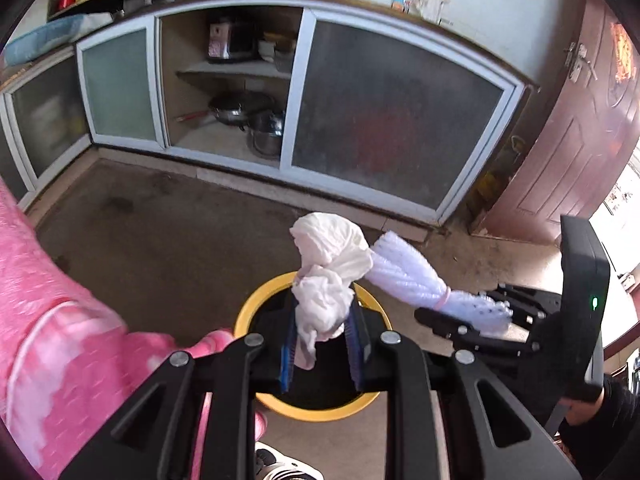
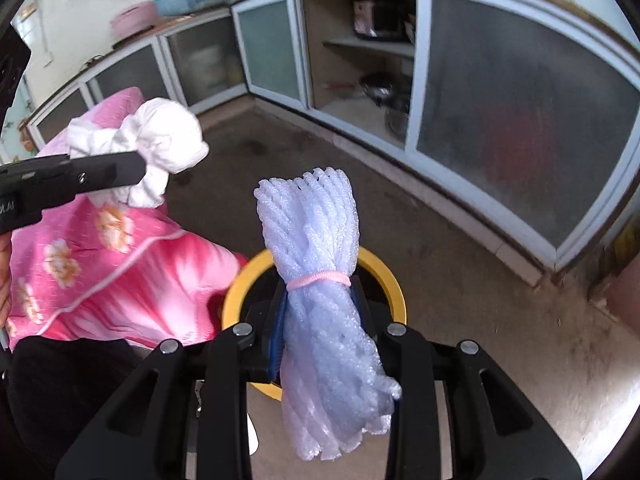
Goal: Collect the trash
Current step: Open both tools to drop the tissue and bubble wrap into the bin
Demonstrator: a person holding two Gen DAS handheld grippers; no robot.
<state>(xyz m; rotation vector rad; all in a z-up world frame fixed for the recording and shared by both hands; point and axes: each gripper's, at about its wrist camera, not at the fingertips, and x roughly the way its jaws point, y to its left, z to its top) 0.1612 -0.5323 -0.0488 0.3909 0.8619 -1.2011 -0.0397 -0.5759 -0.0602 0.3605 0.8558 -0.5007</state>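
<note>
Kitchen floor, left tool [image 1: 322,318] clamps tissue wad [image 1: 326,276], right tool [image 2: 320,312] clamps foam netting [image 2: 320,280]

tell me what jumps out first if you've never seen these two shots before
The crumpled white tissue wad clamped in the left gripper and the bundle of white foam netting, tied with a pink band, clamped in the right gripper. Both hang right above a yellow-rimmed bin on the grey floor. To the left, bright pink flowered clothing fills the frame, with glass-fronted cabinets behind.
</note>
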